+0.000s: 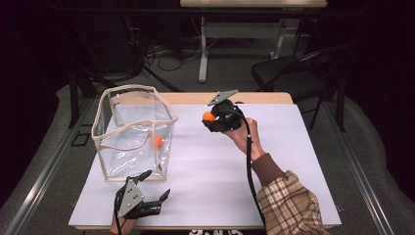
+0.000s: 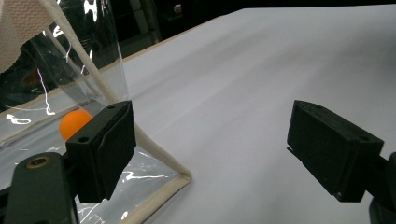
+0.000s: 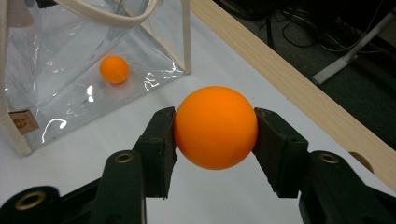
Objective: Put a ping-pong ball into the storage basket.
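From the high view I see my right gripper point(image 1: 211, 117) raised over the white table cover point(image 1: 274, 161), right of the clear bag point(image 1: 134, 129), with an orange ball point(image 1: 209, 116) pinched at its tip. My left gripper point(image 1: 156, 186) rests near the front edge, just before the bag, jaws spread with nothing between them.

In the left gripper view my jaws stand wide apart over bare white cover; the bag's cream-trimmed corner point(image 2: 180, 179) sits by the left jaw, a second ball point(image 2: 74, 122) behind the plastic.

In the right gripper view both pads press the held ball's sides point(image 3: 215, 127): smooth, matte, evenly orange, round. The second ball point(image 3: 114, 69) lies on the bag's floor beyond.
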The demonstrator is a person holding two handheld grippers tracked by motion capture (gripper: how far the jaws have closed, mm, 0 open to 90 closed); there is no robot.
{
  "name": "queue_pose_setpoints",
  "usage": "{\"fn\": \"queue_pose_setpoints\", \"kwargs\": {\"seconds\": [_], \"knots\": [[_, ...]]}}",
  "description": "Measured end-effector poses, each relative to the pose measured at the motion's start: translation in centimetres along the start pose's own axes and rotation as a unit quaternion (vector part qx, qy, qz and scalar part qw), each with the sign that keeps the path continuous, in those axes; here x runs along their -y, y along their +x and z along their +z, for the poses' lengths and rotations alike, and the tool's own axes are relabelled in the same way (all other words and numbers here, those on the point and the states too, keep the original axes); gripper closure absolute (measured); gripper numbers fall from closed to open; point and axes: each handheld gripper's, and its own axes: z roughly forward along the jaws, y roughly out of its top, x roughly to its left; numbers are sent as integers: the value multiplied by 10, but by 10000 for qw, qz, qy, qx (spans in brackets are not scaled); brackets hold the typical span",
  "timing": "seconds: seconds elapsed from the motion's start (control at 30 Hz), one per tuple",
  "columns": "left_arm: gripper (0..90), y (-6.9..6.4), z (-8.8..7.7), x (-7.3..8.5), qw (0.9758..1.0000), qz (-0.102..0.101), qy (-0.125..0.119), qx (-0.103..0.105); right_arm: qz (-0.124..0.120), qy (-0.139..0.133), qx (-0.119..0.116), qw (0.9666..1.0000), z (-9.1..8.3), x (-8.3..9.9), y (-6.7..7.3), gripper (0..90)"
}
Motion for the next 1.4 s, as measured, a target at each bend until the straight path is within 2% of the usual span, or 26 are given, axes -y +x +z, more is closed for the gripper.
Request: {"fn": "queue_pose_setpoints", "kwargs": {"seconds": [0.43,0.9,1.4], "knots": [[155,0,1,0,10000,-4,9,15,-24,-22,-3,10000,5,-6,2,505],[155,0,0,0,10000,-1,13,19,61,-123,-47,9999,7,-12,2,505],[155,0,1,0,10000,-14,18,9,-20,-204,-88,9998,11,-22,9,505]]}}
